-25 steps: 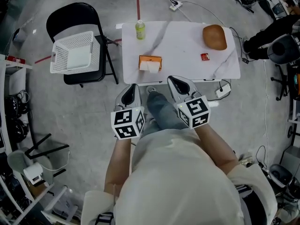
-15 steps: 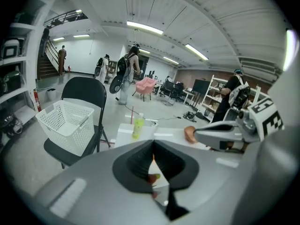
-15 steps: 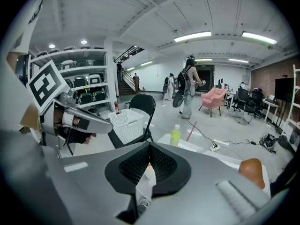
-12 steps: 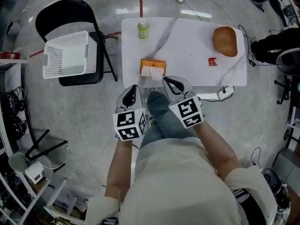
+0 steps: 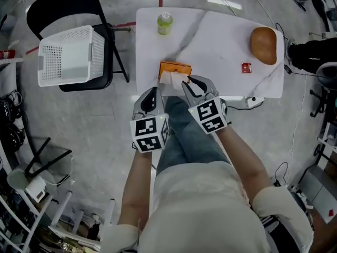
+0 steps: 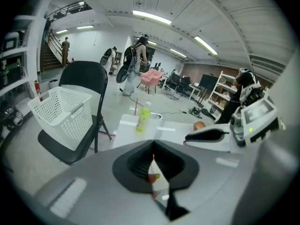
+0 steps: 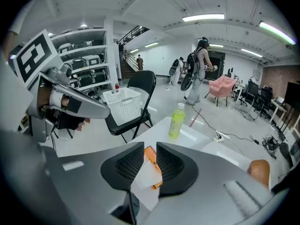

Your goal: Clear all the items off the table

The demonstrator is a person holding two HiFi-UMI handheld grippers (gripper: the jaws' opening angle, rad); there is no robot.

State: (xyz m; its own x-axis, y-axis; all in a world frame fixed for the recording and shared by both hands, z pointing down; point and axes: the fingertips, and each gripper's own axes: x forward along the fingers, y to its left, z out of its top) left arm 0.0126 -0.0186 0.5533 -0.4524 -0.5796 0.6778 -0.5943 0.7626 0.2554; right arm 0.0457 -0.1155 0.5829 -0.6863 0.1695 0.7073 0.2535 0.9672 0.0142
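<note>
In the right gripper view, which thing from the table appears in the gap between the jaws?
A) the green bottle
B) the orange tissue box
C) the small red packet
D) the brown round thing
B: the orange tissue box, with a white tissue sticking out, shows through the gap of the right gripper, whose jaws have just been opening and stand apart, not pressing on it.

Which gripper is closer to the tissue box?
Right. The right gripper is at the near corner of the tissue box, jaws just opening, nothing between them; the left gripper hangs short of the table.
</note>
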